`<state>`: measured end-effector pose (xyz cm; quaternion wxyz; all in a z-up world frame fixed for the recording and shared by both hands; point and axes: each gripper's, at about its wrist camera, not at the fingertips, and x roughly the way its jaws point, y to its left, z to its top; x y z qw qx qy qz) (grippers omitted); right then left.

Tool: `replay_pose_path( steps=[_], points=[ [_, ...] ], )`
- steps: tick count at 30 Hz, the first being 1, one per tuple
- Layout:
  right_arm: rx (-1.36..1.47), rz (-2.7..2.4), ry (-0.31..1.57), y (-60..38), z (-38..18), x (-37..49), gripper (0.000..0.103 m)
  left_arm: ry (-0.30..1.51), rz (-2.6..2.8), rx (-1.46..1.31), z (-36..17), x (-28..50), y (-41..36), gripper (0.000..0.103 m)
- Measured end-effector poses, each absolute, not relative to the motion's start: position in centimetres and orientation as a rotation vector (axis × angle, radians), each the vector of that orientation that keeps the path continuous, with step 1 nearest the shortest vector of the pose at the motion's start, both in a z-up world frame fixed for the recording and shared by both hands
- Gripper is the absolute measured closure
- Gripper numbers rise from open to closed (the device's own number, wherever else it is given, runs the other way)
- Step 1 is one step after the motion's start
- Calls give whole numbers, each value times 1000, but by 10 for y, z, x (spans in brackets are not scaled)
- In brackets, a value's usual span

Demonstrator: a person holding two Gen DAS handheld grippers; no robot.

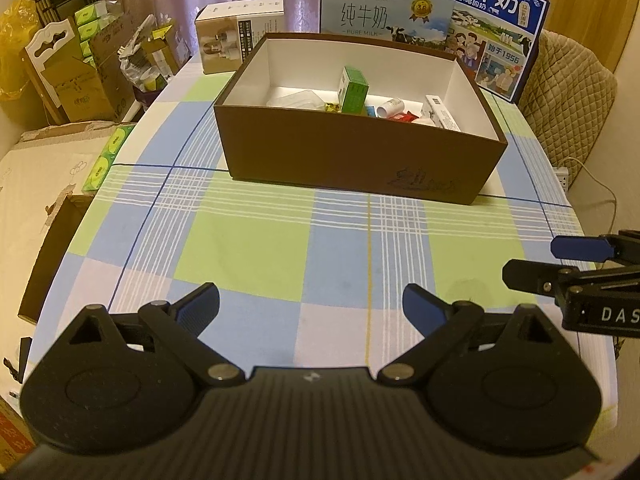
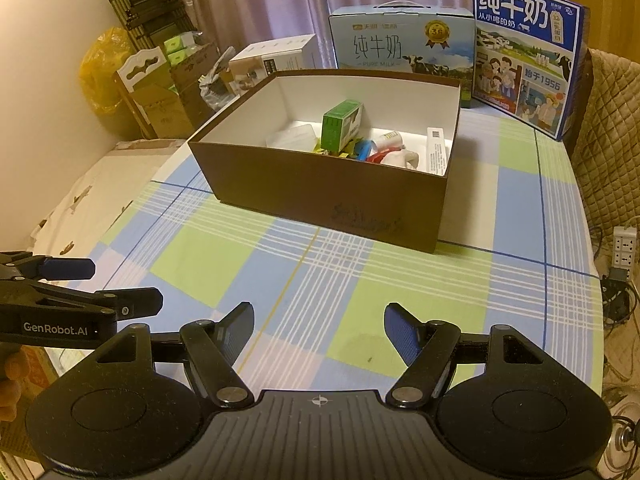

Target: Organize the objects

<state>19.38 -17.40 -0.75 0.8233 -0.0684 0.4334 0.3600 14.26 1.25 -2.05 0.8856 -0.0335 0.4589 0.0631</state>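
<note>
A brown open box with a white inside stands on the checked tablecloth. In it lie a green carton, a small white bottle, a long white box, a clear plastic piece and small wrappers. My left gripper is open and empty over the near table. My right gripper is open and empty beside it; it shows at the right edge of the left wrist view.
Two milk cartons and a white product box stand behind the brown box. Cardboard boxes and bags crowd the floor at left. A quilted chair and a power strip are at right.
</note>
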Motion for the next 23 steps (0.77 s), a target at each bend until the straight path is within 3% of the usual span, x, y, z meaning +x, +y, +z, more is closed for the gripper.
replay_pose_path(
  steps=[23],
  points=[
    [-129, 757, 946, -178, -14, 206, 34, 978, 128, -61, -29, 157, 6, 7]
  ],
)
